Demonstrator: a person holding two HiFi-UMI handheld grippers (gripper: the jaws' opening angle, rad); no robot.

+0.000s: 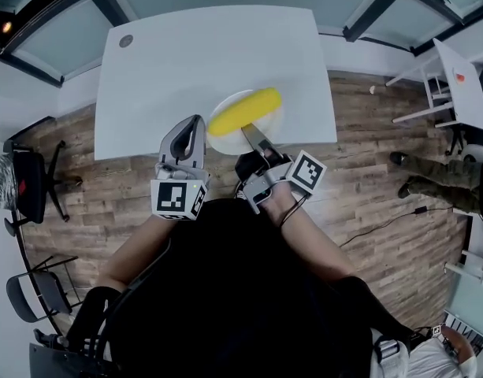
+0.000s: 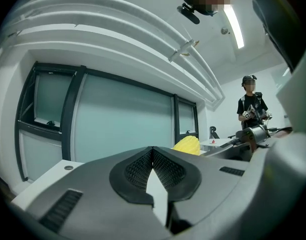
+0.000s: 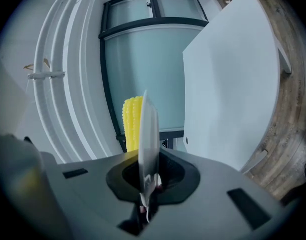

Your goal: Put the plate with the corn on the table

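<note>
Carrying the plate (image 1: 228,142) with the yellow corn (image 1: 243,109) is the step now. The right gripper (image 1: 255,135) pinches the plate's near rim tight in its fingers (image 3: 178,178), above the near edge of the white desk (image 1: 194,61). The left gripper (image 1: 191,126) is empty, with its fingers together. Next, I think, lower the plate flat and let go.

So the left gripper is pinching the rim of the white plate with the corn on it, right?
No, it is the right gripper that pinches the rim of the plate, as the right gripper view shows. The left gripper is shut on nothing. The corn does lie on the plate.
</note>
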